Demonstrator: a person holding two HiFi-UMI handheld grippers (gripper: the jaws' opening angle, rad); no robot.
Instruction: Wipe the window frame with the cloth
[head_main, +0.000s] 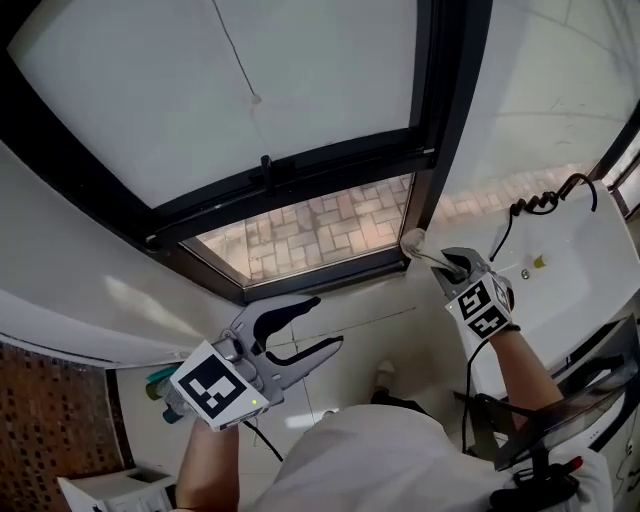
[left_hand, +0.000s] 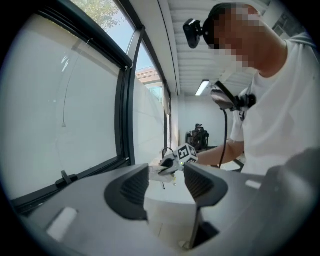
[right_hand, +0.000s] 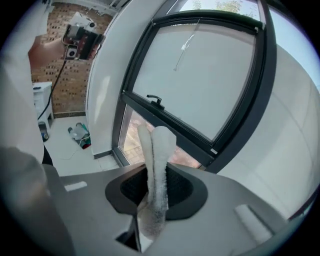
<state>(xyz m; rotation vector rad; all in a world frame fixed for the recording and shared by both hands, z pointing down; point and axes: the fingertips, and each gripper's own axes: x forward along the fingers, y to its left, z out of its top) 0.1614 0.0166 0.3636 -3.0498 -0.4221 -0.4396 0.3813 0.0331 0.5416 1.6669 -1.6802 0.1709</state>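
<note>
Head view: right gripper (head_main: 436, 260), cloth (head_main: 412, 240) beside window frame (head_main: 441, 120)

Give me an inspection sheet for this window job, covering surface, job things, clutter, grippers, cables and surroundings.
Surface: dark window frame, with a handle on its crossbar.
Job's things: white cloth, held up near the frame's lower corner; whether it touches the frame cannot be told.
Clutter: bottles lying on the floor by the wall.
Grippers: left hand-held gripper open, nothing between its jaws; right hand-held gripper shut on the cloth.
Cables: black coiled cable above the white ledge; thin cable beside the right forearm.
Surroundings: brick wall at left; paving seen through the lower pane.
</note>
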